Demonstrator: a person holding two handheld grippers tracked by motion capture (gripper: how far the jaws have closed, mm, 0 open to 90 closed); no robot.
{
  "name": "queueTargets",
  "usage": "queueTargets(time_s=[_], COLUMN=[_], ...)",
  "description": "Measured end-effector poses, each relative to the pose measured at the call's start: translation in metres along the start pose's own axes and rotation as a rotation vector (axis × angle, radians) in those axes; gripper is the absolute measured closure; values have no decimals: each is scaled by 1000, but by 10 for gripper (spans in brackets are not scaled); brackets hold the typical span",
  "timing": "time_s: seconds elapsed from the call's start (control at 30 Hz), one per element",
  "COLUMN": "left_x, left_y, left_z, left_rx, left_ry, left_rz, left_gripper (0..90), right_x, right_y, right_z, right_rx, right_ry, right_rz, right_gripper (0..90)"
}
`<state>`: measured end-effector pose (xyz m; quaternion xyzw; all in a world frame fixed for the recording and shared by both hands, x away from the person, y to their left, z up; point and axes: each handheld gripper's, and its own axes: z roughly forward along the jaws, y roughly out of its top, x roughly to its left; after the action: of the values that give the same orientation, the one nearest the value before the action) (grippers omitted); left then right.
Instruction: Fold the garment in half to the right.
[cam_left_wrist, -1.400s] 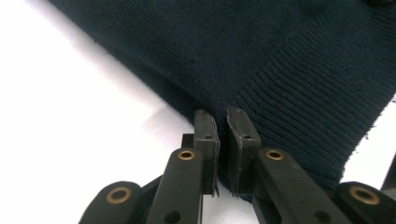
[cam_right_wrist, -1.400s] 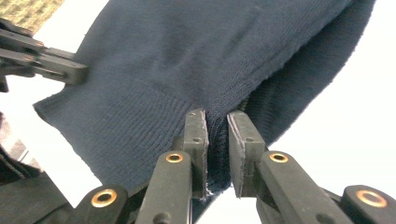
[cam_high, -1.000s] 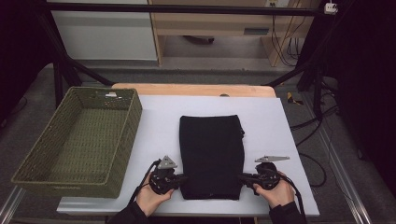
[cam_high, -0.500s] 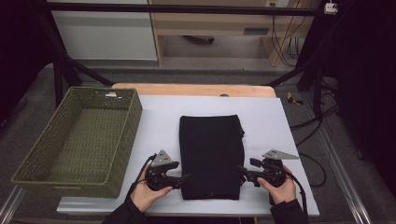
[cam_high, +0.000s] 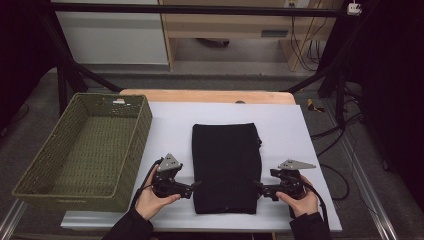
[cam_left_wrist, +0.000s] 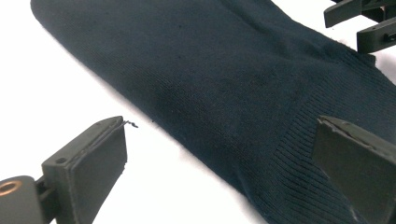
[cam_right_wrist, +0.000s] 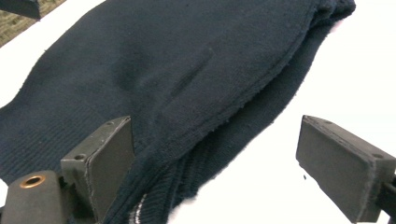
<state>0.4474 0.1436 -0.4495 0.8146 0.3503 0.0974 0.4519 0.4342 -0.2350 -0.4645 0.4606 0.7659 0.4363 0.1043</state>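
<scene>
Black knit garment (cam_high: 226, 167), folded, lies flat mid-table, just right of the green wicker basket (cam_high: 82, 150). L gripper (cam_high: 192, 186) at its near-left edge and R gripper (cam_high: 259, 189) at its near-right edge have both just been opening; jaws wide, nothing pinched. Risk, imo: jaws snag a loose top layer on pulling away and undo the fold, since the edges lie betw. the pads.

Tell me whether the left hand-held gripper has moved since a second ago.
Yes. The left hand-held gripper has drawn back from the folded black garment toward the green basket, its jaws just opening, empty.
</scene>
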Motion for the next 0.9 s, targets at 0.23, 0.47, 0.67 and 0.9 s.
queueTargets(time_s=[0.23,0.47,0.67,0.9], left_x=[8,19,23,31], left_y=[8,20,30,40], left_z=[-1,-6,-6,5], left_rx=[0,-23,-33,-33], left_ry=[12,15,31,36], left_rz=[-2,-17,-4,-18], left_gripper=[20,20,20,20], right_x=[0,1,2,3], right_y=[0,0,1,1], right_z=[0,0,-1,-2], right_rx=[5,-8,-10,-11], right_ry=[7,6,4,12], right_rz=[2,7,13,9], right_gripper=[105,106,105,102])
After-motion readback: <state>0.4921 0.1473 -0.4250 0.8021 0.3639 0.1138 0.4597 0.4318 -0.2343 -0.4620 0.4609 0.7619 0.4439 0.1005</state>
